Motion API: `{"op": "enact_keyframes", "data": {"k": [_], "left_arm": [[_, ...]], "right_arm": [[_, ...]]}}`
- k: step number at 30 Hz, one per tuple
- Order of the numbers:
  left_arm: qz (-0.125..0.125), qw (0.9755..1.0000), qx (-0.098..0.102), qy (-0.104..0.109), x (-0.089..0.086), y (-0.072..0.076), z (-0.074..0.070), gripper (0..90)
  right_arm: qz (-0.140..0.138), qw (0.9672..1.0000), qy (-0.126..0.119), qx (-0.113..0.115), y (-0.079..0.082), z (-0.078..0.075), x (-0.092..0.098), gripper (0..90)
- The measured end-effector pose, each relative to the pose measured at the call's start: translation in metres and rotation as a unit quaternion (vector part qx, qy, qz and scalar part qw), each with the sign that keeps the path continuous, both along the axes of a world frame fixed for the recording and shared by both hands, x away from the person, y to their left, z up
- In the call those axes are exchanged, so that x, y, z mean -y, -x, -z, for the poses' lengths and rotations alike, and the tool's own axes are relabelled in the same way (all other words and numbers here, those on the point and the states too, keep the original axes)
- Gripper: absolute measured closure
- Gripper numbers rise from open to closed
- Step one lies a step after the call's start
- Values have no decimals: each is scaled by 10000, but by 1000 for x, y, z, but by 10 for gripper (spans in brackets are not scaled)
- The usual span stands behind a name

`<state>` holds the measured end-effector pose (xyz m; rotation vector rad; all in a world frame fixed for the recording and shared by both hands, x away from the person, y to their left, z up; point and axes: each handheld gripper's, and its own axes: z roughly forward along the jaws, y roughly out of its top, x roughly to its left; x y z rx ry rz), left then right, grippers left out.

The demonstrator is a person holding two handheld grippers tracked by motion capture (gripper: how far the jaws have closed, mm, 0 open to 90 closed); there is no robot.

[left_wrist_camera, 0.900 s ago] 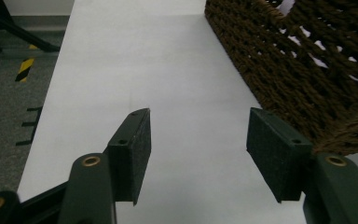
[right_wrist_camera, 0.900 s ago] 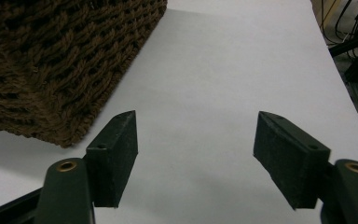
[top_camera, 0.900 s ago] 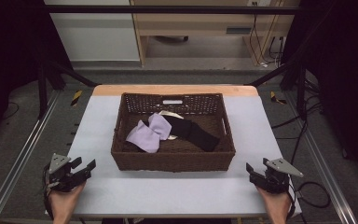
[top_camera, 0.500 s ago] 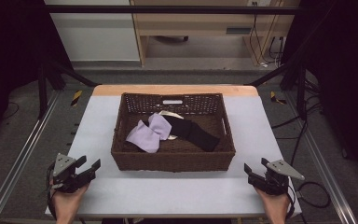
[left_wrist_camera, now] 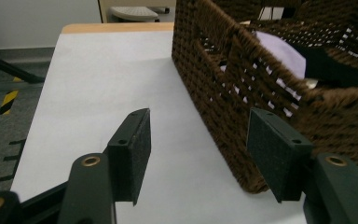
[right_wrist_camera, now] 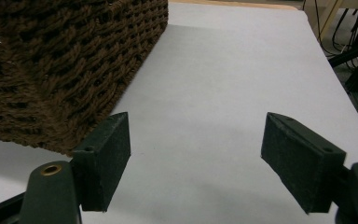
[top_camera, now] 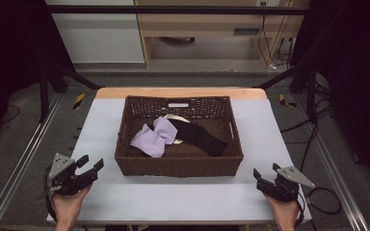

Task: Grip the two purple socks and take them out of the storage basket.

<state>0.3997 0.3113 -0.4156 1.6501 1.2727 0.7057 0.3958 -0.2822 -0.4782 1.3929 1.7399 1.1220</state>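
A brown wicker basket (top_camera: 178, 166) stands in the middle of the white table (top_camera: 183, 199). In it lie a lilac cloth (top_camera: 151, 139) and a black cloth (top_camera: 203, 137), with a pale item partly hidden beneath them. My left gripper (top_camera: 90, 163) is low over the table beside the basket's near-left corner, open with nothing between its jaws. In the left gripper view (left_wrist_camera: 198, 116) the basket wall (left_wrist_camera: 223, 93) rises just past the right pad (left_wrist_camera: 272, 147), and the lilac cloth (left_wrist_camera: 282, 51) shows over the rim. My right gripper (top_camera: 266, 172) is open and empty near the front right; its own view (right_wrist_camera: 196, 121) has the basket (right_wrist_camera: 51, 60) at left.
Bare tabletop lies on both sides of the basket and along the front edge (top_camera: 173, 219). Metal frame rails (top_camera: 19, 163) run along the table's sides. A cable (top_camera: 325, 199) trails off the right gripper. Furniture and wiring stand beyond the far edge.
The left gripper has crept slightly forward and right, toward the basket's near-left corner. The right gripper has hardly moved. The cloths in the basket lie as before.
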Motion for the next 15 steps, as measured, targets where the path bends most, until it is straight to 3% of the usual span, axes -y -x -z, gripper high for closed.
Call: {"op": "enact_keyframes", "data": {"k": [5,15], "left_arm": [[71,9999,93,57,1,-2,-11,381],[298,9987,404,19,23,-17,-46,381]], "right_arm": [[35,10000,-46,-41,-1,2,2,239],[39,9998,185,12,-3,5,-3,238]]}}
